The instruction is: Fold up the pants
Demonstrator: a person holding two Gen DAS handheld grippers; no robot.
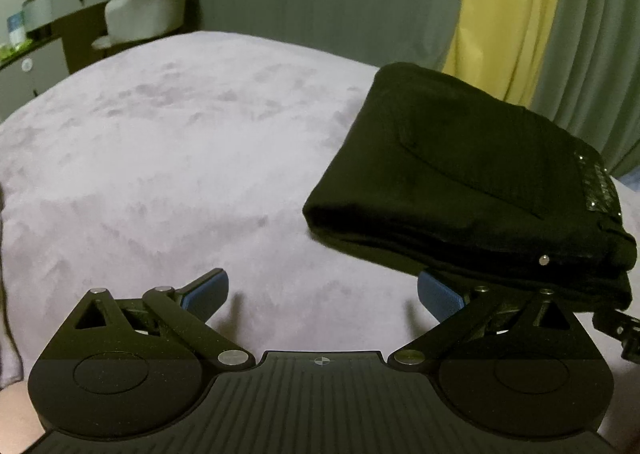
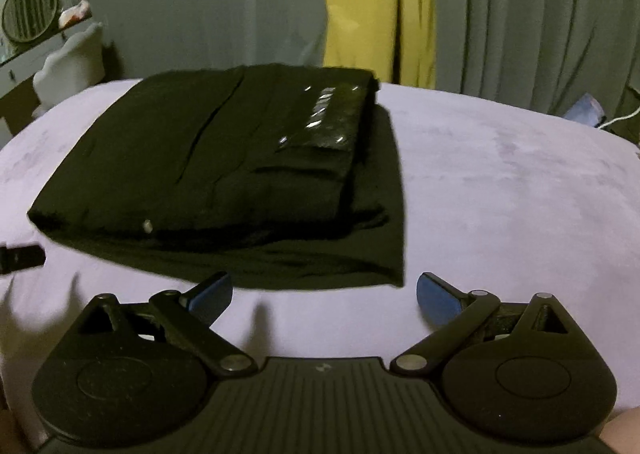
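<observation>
Both grippers stood wide open and held nothing: the left gripper (image 1: 322, 294) had its blue pads (image 1: 206, 290) spread far apart above the bedcover, and the right gripper (image 2: 324, 294) was spread just as far. Beneath them lay the lilac bedcover (image 1: 160, 157), soft and faintly mottled, filling most of each view. Behind it hung grey curtains (image 2: 520, 13) with one yellow panel (image 2: 360, 1) between them. On the bedcover lay the black pants (image 2: 208, 173), folded into a thick rectangular stack; in the left wrist view they sat to the right and hid the tip of that gripper's right finger, though whether cloth touched it I could not tell, while in the right wrist view they lay ahead and to the left, just beyond the fingertips. A pale chair (image 1: 150, 7) stood by a dresser (image 1: 44, 13) (far left corner). Smallest were the shiny studs (image 2: 320, 109) on the topmost fold and one metal rivet (image 2: 147, 227) on its near edge.
</observation>
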